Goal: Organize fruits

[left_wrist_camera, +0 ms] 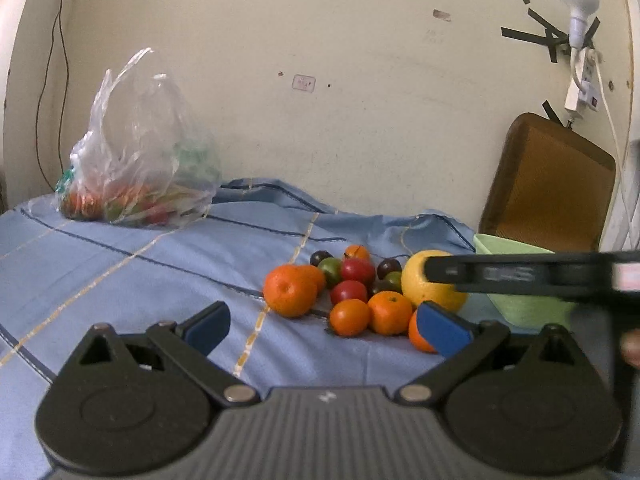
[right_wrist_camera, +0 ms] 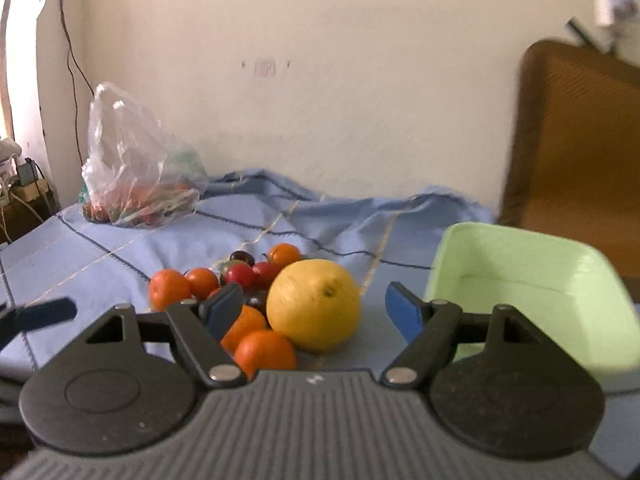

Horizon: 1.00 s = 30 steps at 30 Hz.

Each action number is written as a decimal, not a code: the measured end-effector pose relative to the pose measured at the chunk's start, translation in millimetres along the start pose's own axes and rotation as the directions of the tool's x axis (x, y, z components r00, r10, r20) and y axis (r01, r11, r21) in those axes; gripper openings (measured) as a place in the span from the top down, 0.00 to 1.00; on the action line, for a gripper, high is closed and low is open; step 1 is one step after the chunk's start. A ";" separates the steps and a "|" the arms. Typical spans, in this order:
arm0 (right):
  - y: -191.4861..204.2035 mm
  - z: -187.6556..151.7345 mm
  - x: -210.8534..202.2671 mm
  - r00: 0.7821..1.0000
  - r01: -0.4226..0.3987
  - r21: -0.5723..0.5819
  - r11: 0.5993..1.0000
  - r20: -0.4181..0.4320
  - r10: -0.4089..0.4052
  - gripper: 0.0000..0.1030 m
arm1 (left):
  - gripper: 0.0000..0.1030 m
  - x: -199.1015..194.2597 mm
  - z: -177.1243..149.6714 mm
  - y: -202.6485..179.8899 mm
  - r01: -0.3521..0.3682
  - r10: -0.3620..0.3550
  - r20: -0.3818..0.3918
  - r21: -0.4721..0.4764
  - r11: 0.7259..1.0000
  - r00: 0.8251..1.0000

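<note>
A pile of fruit lies on a blue cloth: several oranges, red fruits, and small dark and green ones. A large yellow citrus sits at the pile's right side. My right gripper is open and straddles the yellow citrus, with a gap at each blue pad. In the left wrist view the right gripper's dark finger reaches in from the right over the yellow citrus. My left gripper is open just short of the oranges, holding nothing. An empty pale green bowl stands right of the pile.
A clear plastic bag with more produce sits at the back left near the wall. A brown tray leans on the wall behind the green bowl. Cables and a socket hang at the right. The cloth bunches up along the wall.
</note>
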State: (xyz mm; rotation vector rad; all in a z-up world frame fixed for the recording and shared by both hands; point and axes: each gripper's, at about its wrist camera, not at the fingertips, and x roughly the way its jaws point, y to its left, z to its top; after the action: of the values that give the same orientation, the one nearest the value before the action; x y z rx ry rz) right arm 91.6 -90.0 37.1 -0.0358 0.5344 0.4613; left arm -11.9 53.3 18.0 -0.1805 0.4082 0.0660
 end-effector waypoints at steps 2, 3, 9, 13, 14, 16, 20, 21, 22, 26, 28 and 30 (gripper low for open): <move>-1.6 2.6 14.4 0.999 0.006 0.015 1.000 -0.032 -0.005 0.22 | 0.00 -0.4 -0.5 0.0 0.006 -0.006 0.005 0.005 1.000 1.000; -3.6 1.6 18.4 0.999 0.011 0.029 1.000 -0.049 -0.010 0.22 | 0.00 -1.0 -1.2 -1.4 0.009 -0.009 0.008 0.014 1.000 1.000; -2.4 -0.9 20.2 0.999 0.017 0.002 1.000 -0.049 -0.017 0.35 | 0.00 -3.7 -2.1 -12.6 0.024 -0.026 0.028 0.072 0.997 0.999; -1.0 0.2 8.4 0.999 0.026 -0.003 1.000 -0.042 -0.026 0.35 | 0.00 -4.1 -2.1 -12.1 0.025 -0.026 0.028 0.069 0.997 0.999; -0.7 0.5 2.5 0.999 0.027 0.000 1.000 -0.027 -0.027 0.35 | 0.00 -3.9 -2.0 -11.5 0.024 -0.026 0.025 0.064 0.998 0.999; 1.6 0.2 -15.9 0.999 0.030 -0.017 0.999 0.018 -0.029 0.35 | 0.00 -3.3 -1.8 -10.2 0.025 -0.026 0.018 0.055 0.998 1.000; 6.6 -6.0 -55.3 0.998 0.039 -0.090 0.995 0.043 -0.036 0.35 | 0.00 -1.7 -0.6 -7.7 0.029 -0.029 0.003 0.048 0.998 1.000; 5.6 -9.4 -65.0 1.000 0.024 -0.110 0.994 0.017 -0.022 0.35 | 0.00 -1.6 -0.5 -7.5 0.030 -0.030 0.001 0.049 0.998 1.000; 4.5 -12.4 -71.3 1.000 0.005 -0.122 0.993 -0.010 -0.006 0.35 | 0.00 -1.6 -0.5 -7.4 0.032 -0.032 -0.001 0.050 0.998 0.999; 1.9 -28.7 -85.9 0.981 -0.105 -0.160 0.982 -0.176 0.076 0.35 | 0.00 -1.6 -0.5 -8.2 0.035 -0.034 -0.006 0.052 0.998 0.999; 6.3 -36.1 -85.5 0.969 -0.136 -0.170 0.976 -0.227 0.095 0.35 | 0.00 -1.9 -0.9 -8.2 0.034 -0.034 -0.006 0.054 0.998 0.999; 16.4 -41.1 -87.5 0.977 -0.121 -0.221 0.968 -0.199 0.076 0.35 | 0.00 -2.3 -1.2 -8.3 0.032 -0.032 -0.005 0.056 0.998 0.999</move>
State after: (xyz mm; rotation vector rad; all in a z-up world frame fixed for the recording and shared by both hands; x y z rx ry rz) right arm -1.9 -117.7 46.7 -0.2808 0.6691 0.6207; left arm -13.6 44.8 19.2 -0.1315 0.4108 0.0229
